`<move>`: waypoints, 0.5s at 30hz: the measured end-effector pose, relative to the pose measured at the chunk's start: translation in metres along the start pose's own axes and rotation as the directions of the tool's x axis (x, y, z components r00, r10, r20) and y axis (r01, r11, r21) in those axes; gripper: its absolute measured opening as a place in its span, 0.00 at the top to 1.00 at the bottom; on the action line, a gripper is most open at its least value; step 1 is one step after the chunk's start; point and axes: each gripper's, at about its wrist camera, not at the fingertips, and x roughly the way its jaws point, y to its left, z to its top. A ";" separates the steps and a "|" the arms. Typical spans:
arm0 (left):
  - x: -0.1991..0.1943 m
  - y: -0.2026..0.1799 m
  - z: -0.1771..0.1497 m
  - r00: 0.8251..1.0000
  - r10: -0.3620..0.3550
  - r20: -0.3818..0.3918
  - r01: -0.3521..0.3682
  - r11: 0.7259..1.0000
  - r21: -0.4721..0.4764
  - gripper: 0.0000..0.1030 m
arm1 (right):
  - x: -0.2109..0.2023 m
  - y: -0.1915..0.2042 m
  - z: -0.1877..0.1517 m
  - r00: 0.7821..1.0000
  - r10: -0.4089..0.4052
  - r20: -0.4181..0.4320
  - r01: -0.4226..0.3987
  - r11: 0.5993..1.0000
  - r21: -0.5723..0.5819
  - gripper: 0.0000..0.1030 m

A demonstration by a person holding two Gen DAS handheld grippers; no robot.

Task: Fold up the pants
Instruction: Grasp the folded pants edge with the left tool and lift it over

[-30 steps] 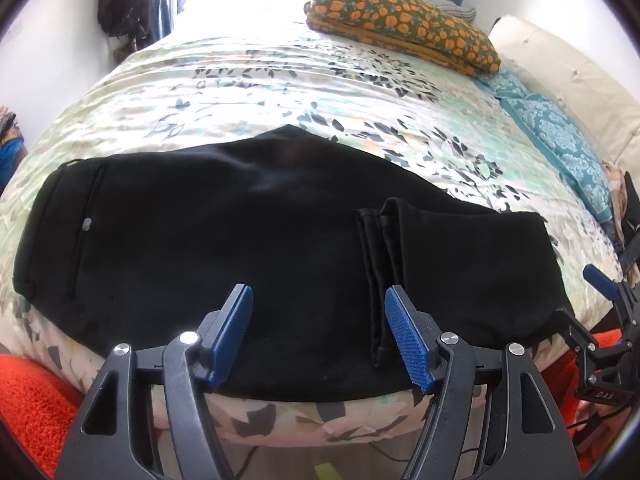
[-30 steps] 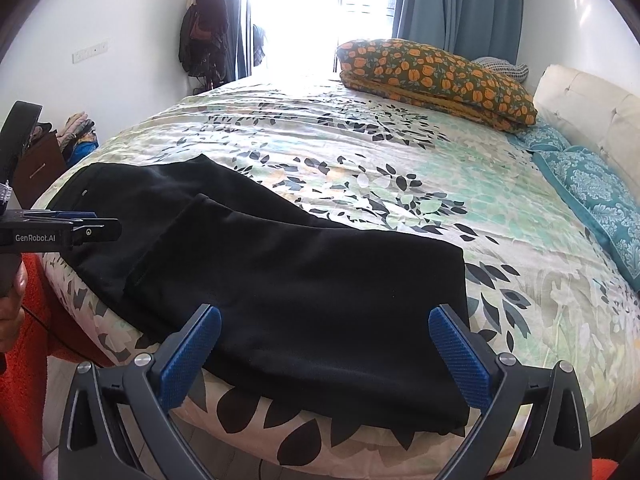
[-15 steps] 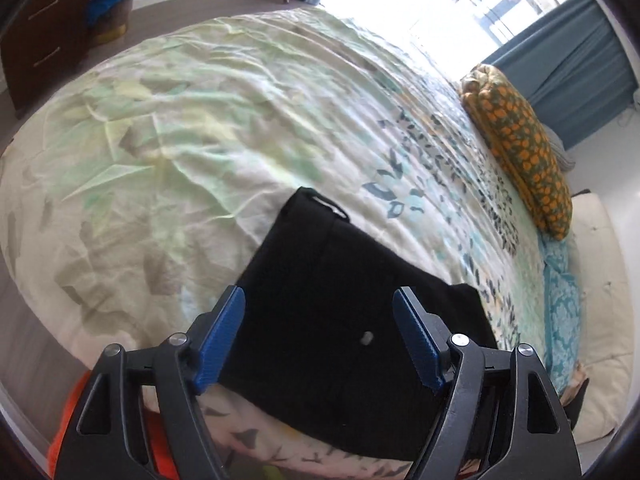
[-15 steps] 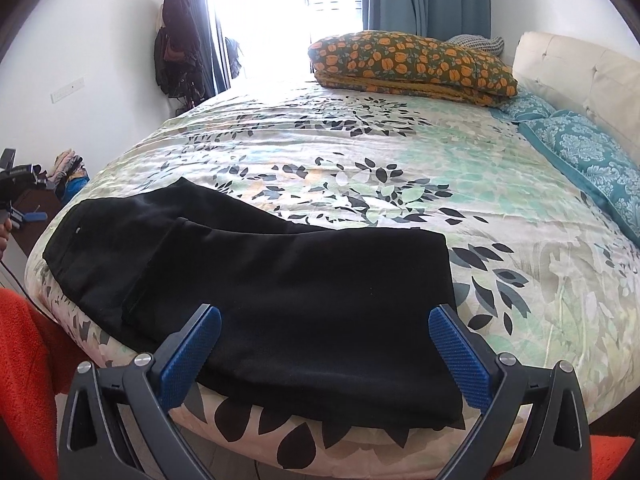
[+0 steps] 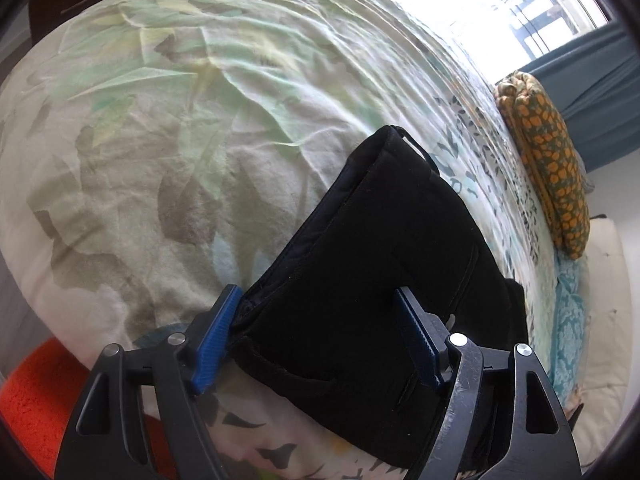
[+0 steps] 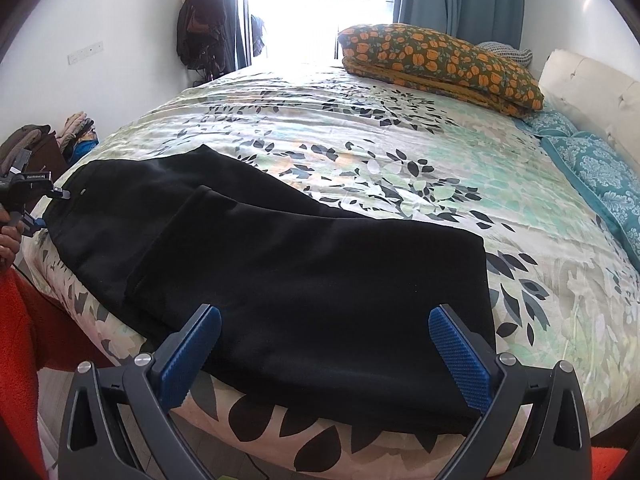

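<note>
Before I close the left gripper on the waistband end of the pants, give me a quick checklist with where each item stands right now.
1. Pants folded lengthwise, legs doubled over: ok.
2. Left gripper at the waistband end, jaws just narrowing, fabric between the fingers: ok.
3. Left pads pressing the fabric: not ok, not yet clamped.
4. Right gripper open over the folded end: ok.
5. Bedspread beyond the pants free for the fold: ok.
6. Both layers caught by the left jaws: cannot tell.

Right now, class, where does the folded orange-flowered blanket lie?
In the right wrist view, the orange-flowered blanket lies on the bed's far side, upper right, below the blue curtain.
</note>
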 end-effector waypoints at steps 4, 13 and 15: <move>-0.016 0.000 0.002 0.999 -0.022 0.031 0.022 1.000 0.003 0.80 | -0.002 0.002 0.001 1.000 0.003 0.010 -0.003 1.000 -0.009 0.00; -0.112 -0.127 -0.050 0.970 -0.142 0.198 0.070 0.941 0.331 0.85 | -0.003 -0.023 0.005 0.998 0.056 -0.010 -0.054 0.989 0.135 0.00; -0.120 -0.165 -0.083 0.962 -0.143 0.232 0.021 0.888 0.460 0.85 | 0.000 -0.029 0.015 0.978 0.209 -0.025 -0.195 0.945 0.263 0.00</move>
